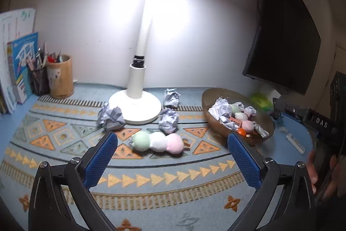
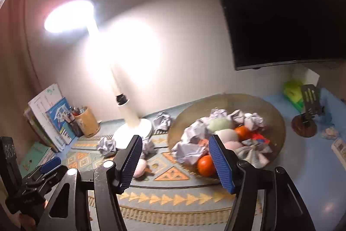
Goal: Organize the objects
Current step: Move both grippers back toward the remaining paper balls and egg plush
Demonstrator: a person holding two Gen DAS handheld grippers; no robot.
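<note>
- On patterned tabletop [image 1: 64, 135]: plush dango skewer [image 1: 159, 141] at 12 o'clock of left claw [image 1: 173, 144], spread wide, empty.
- At 1 o'clock: bowl [image 2: 279, 122] with crumpled paper; right claw [image 2: 176, 160] spread, empty.

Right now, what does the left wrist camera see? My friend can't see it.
The open left claw points at a green, white and pink plush dango on a patterned mat. Three crumpled paper balls surround a white lamp; a bowl holds more paper.

Three paper balls [image 1: 111, 118] lie loose on the mat, and one dango toy [image 1: 159, 141]. One bowl [image 1: 218, 93], one lamp [image 1: 136, 83], two pen cups [image 1: 60, 77].
</note>
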